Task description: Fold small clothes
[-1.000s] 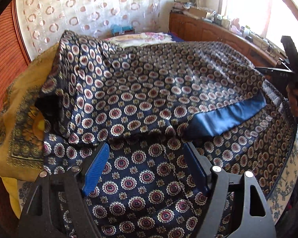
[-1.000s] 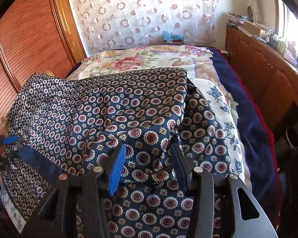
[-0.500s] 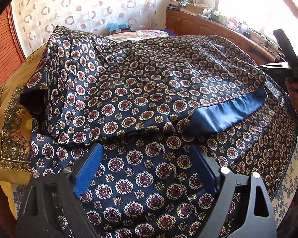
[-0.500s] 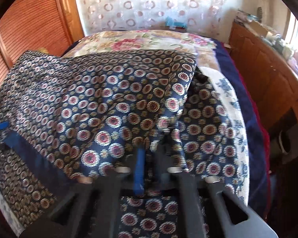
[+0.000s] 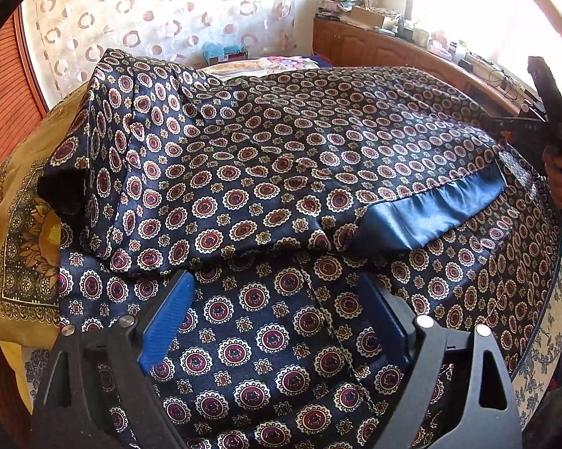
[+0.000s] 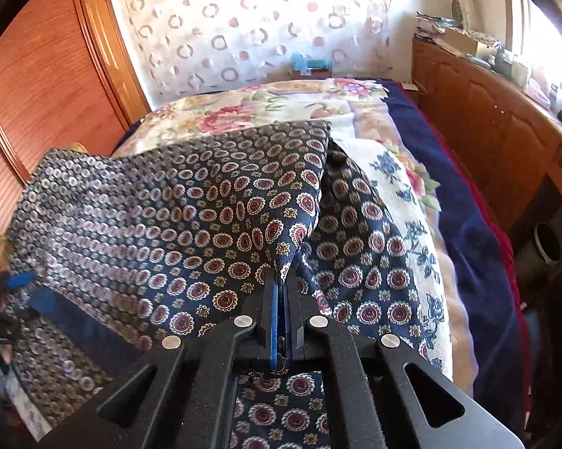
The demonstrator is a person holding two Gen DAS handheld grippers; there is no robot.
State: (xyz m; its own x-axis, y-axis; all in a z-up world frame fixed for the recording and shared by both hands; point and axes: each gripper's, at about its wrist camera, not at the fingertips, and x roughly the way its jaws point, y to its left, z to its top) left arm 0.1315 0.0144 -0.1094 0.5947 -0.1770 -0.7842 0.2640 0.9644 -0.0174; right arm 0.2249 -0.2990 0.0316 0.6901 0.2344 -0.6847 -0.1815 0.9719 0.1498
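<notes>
A navy satin garment with red and cream medallions lies on the bed, its upper layer folded over the lower one, with a plain blue hem band. It also shows in the right wrist view. My left gripper is open just above the lower layer, near the folded edge. My right gripper is shut on a fold edge of the garment. It also shows at the right edge of the left wrist view.
A mustard patterned cloth lies left of the garment. A floral bedspread and navy blanket cover the bed. A wooden cabinet runs along the right, a wooden wardrobe on the left.
My right gripper has shut on the garment's fold edge. My left gripper has stayed open and moved slightly closer to the folded edge.
</notes>
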